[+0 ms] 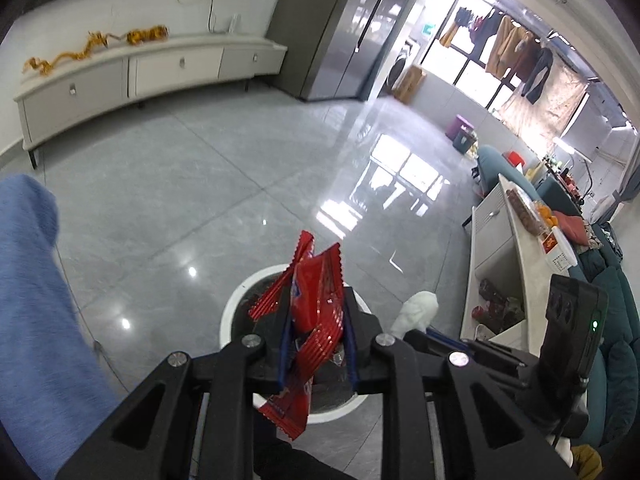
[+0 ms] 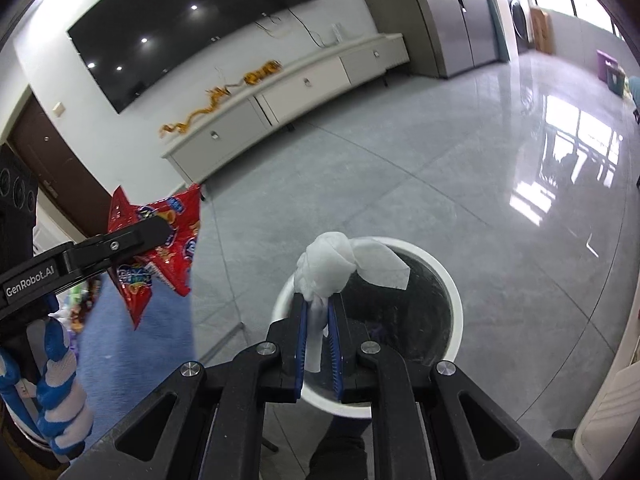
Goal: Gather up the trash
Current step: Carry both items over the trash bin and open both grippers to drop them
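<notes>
My left gripper (image 1: 318,304) is shut on a crumpled red snack wrapper (image 1: 320,300) and holds it over a round white trash bin (image 1: 236,304) with a dark inside on the floor. My right gripper (image 2: 318,300) is shut on a wad of white tissue (image 2: 328,266) and holds it above the near left rim of the same bin (image 2: 454,292). In the right wrist view the left gripper (image 2: 160,228) with the wrapper (image 2: 172,248) shows at the left, beside the bin. In the left wrist view the tissue (image 1: 416,312) and the right gripper show at the right.
Glossy grey tiled floor (image 1: 240,168) lies all around. A long white cabinet (image 2: 280,96) stands under a wall TV (image 2: 192,24). A white table edge (image 1: 520,240) with snacks and a teal sofa (image 1: 616,320) are at the right. A blue sleeve (image 1: 36,320) fills the left.
</notes>
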{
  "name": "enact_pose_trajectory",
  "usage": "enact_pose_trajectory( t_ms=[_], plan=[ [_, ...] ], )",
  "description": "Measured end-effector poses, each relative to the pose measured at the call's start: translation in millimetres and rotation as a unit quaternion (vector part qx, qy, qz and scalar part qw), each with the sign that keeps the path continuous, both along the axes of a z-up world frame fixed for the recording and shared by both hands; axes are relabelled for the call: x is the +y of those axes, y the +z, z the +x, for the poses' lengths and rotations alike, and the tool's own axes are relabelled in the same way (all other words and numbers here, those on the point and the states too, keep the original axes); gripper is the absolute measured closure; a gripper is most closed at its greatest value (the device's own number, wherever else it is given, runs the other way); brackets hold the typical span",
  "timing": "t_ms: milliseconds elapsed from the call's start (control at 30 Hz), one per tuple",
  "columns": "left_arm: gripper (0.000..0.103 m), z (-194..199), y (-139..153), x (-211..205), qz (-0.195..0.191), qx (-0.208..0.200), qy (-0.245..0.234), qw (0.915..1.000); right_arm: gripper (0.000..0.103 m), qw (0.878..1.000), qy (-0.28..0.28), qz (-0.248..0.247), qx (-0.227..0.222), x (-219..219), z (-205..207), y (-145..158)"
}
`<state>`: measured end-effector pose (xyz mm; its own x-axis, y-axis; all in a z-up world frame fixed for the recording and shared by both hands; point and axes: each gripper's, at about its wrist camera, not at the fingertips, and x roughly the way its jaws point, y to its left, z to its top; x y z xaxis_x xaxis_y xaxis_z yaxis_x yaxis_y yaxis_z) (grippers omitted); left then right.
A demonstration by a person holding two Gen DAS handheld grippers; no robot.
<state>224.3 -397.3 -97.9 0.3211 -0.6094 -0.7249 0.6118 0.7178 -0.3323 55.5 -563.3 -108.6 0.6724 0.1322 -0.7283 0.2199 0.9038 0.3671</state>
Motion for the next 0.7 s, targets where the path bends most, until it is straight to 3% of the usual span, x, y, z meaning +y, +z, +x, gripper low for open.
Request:
enact_pose_trajectory(
  t_ms=[67, 167, 267, 433, 700],
  plan=[
    [0.062, 8, -15, -11, 0.004, 0.01, 0.002, 0.9999, 0.09, 1.0, -0.003, 0.003, 0.009, -2, 7, -9],
    [0.052, 18, -32, -21, 0.001, 0.027, -0.001, 0.9996, 0.089, 1.0, -0.006, 0.006, 0.022, -6, 14, -21],
    [0.051, 24, -45, -22, 0.001, 0.044, -0.006, 0.999, 0.078, 0.999, -0.016, 0.0, 0.033, -10, 17, -30],
    [0.051, 22, -46, -23, -0.006, 0.046, -0.011, 0.9988, 0.071, 0.999, -0.02, -0.003, 0.041, -10, 15, -34],
    [0.051, 6, -6, 9, -0.016, 0.017, 0.011, 0.9997, 0.062, 0.999, -0.029, -0.021, 0.017, -3, -2, -2]
  ],
)
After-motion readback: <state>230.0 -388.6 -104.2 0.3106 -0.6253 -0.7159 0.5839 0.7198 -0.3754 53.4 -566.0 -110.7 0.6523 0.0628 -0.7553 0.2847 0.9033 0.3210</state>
